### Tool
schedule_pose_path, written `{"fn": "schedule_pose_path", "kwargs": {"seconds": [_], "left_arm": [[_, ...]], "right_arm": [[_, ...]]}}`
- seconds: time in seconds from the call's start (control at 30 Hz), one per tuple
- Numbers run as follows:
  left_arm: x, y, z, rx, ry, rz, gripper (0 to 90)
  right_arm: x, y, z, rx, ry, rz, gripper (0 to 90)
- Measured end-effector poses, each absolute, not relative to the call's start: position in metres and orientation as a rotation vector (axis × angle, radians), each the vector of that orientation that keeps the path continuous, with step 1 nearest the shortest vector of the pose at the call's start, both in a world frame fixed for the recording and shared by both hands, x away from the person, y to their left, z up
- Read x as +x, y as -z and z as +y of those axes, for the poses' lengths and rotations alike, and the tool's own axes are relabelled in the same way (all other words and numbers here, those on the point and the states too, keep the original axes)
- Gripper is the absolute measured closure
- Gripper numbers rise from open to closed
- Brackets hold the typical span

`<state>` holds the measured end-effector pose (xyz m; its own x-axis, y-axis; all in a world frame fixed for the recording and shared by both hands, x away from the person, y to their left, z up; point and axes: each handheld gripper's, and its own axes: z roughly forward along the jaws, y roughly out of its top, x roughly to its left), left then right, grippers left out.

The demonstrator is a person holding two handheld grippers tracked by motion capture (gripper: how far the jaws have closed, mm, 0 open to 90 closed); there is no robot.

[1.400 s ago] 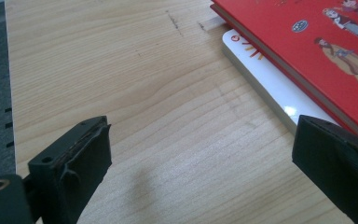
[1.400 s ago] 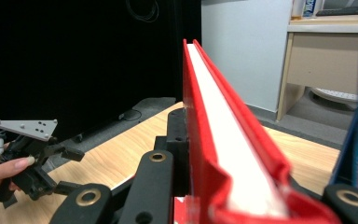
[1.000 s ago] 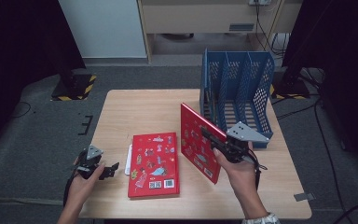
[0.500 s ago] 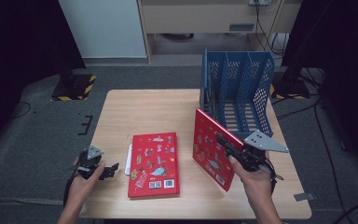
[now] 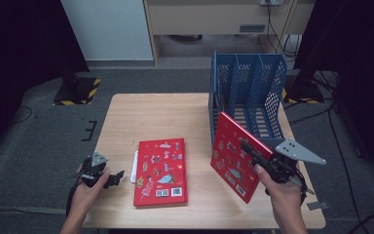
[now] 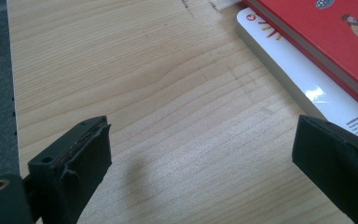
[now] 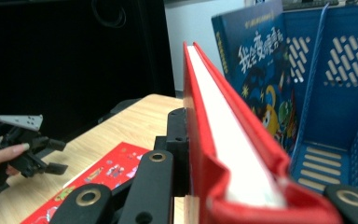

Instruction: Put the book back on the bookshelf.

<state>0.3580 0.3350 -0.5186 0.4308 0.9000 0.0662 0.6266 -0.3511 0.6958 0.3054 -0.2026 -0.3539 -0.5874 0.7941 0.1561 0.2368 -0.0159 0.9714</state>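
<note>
My right gripper [image 5: 258, 157] is shut on a red hardcover book [image 5: 233, 155] and holds it upright, tilted, just in front of the blue file rack [image 5: 247, 92]. In the right gripper view the book's page edge [image 7: 223, 135] runs between the jaws, and a blue picture book [image 7: 256, 60] stands in the rack's left slot. A second red book [image 5: 160, 170] lies flat on the table over a white one [image 5: 134, 166]. My left gripper [image 5: 109, 178] stands open near the table's front left edge, with bare wood between its jaws [image 6: 200, 163].
The wooden table [image 5: 156, 117] is bare at the back left. The rack [image 7: 340, 93] has several slots with perforated walls. Dark floor surrounds the table, with cables at the right. The white book's corner [image 6: 303, 88] lies just beyond my left gripper.
My right gripper has carried the red book to the right, from beside the flat book to the front of the rack. The left gripper has stayed where it was.
</note>
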Motion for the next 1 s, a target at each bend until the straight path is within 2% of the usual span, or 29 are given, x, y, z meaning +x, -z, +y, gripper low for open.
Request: {"fn": "schedule_pose_path", "kwargs": {"seconds": [0.5,1.0], "left_arm": [[0.358,0.519,0.334,2.102,-0.603,1.279,3.6],[0.358,0.519,0.334,2.103,-0.604,1.281,3.2]], "right_arm": [[0.321,0.305,-0.221,1.119,-1.656,1.718,79.7],[0.338,0.290,-0.231,1.172,-1.645,1.663,79.7]]}}
